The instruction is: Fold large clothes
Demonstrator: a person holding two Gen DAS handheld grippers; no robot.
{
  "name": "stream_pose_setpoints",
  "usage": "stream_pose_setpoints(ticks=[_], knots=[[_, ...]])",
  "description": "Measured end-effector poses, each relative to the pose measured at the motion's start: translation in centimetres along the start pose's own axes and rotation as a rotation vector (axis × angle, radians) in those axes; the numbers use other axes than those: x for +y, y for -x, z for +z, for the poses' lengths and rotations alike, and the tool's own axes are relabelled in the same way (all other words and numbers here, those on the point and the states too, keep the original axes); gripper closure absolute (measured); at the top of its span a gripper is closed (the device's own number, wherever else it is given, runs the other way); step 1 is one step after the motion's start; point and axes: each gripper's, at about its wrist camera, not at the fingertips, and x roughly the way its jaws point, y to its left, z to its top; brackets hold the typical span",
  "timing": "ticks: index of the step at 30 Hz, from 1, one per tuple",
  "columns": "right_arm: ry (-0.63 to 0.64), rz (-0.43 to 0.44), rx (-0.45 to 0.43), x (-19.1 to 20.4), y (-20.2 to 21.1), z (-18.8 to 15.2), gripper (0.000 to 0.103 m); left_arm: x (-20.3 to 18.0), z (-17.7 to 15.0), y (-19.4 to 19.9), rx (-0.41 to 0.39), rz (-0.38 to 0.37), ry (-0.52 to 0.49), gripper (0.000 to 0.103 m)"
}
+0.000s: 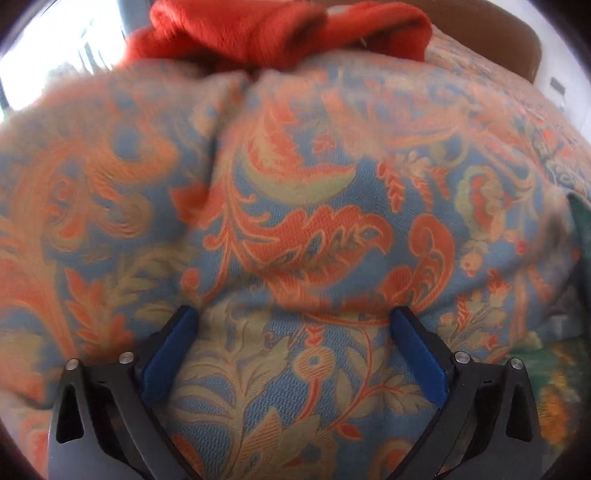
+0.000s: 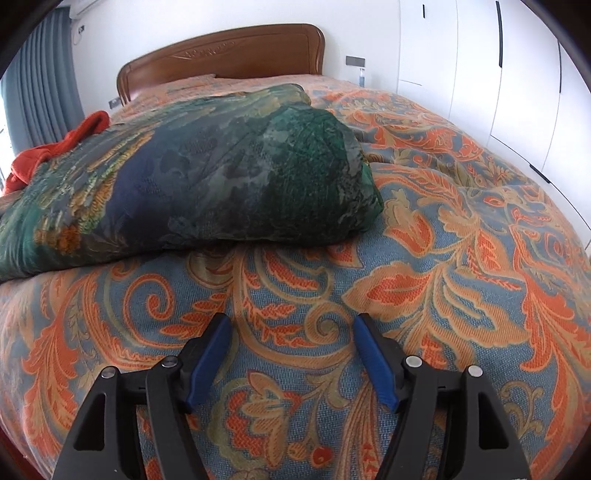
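The left tongs (image 1: 291, 321) are standing wide, with nothing between the blue pads (image 1: 168, 354); only the bedspread (image 1: 295, 184) is showing in the gap, close below. The left wrist view is blurring toward its edges. At the top of that view a red garment (image 1: 280, 33) is lying crumpled on the bedspread, well ahead of the tongs. A sliver of dark green cloth is showing at the right edge.

The right tongs (image 2: 291, 325) are also standing open, somewhat less than wide, empty, hanging over a bare stretch of bedspread (image 2: 443, 258) near the foot of the bed. Ahead and to the left a green quilt (image 2: 207, 173) is lying folded in a thick bundle, its rounded fold edge facing the tongs and its near edge resting on the bedspread. The red garment (image 2: 55, 147) is peeking out behind the quilt's far left side, touching it. To the right of the quilt the bedspread is lying open and free up to the bed's right edge, with a few soft creases. Beyond, the wooden headboard (image 2: 221, 55) is standing against the wall, white wardrobe doors (image 2: 480, 74) are running along the right, and a grey curtain (image 2: 44, 74) is hanging at the left.

No brand or legible writing is showing; the headboard carving is too small to read.
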Motion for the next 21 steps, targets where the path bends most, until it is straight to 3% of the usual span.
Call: stream_pose_setpoints(ticks=[5, 8, 21], knots=[[-0.027, -0.009, 0.025, 0.0, -0.4, 0.3, 0.032, -0.8, -1.2, 0.5, -0.074, 0.032, -0.009, 0.000], [-0.034, -0.030, 0.052, 0.6, -0.9, 1.0, 0.032, -0.3, -1.2, 0.0, -0.070, -0.002, 0.017, 0.000], [-0.044, -0.157, 0.121, 3.1, -3.5, 3.4, 0.026, -0.3, -1.2, 0.4, -0.072, -0.001, 0.015, 0.000]])
